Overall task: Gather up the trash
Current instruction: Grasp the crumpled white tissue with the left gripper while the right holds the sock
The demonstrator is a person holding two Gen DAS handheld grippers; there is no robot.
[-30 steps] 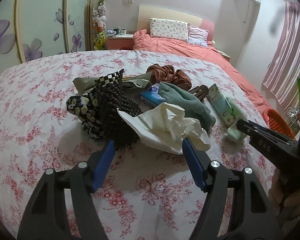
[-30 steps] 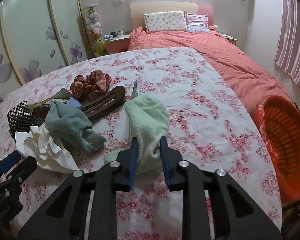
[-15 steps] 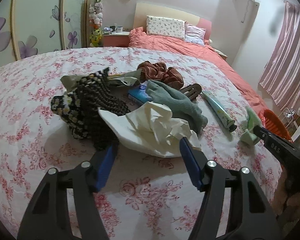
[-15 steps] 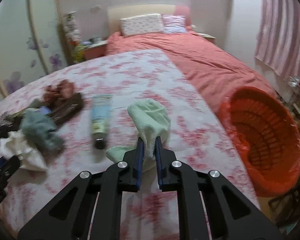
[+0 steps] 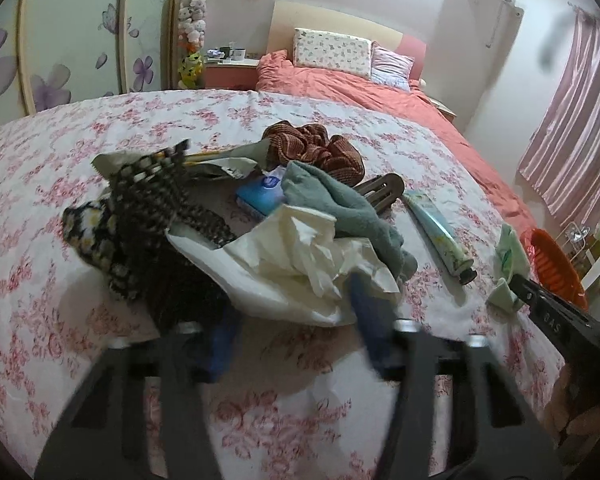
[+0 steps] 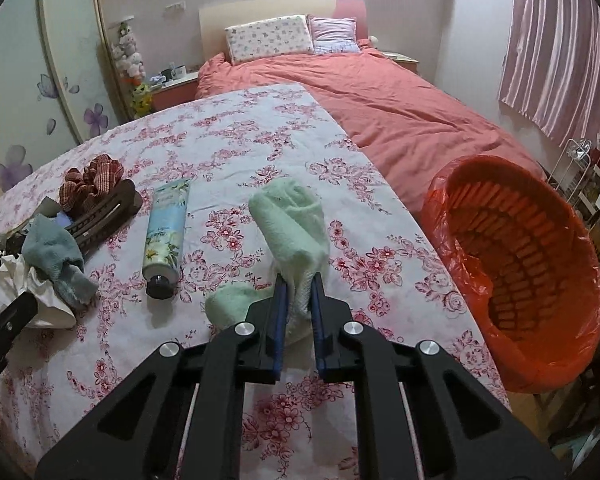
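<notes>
A: Soft mint terry, that green cloth (image 6: 296,232); the right gripper (image 6: 298,308) has its jaws pinched on the lower fold, and the rest stands limp above them, over the floral bedspread (image 6: 228,132).

B: And the left gripper (image 5: 296,320)?

A: Blurred. Its jaws have just been closing around the near edge of the crumpled white paper (image 5: 296,256); I cannot tell whether the pads press it yet.

B: How will the paper handle?

A: Light and crushable, I'd judge; take a bunched ridge, not a loose flap. It lies against the grey-green cloth (image 5: 348,208) and the crochet bag (image 5: 148,216).

B: Beyond them?

A: The lined orange basket (image 6: 540,248), beside the bed's edge.
</notes>
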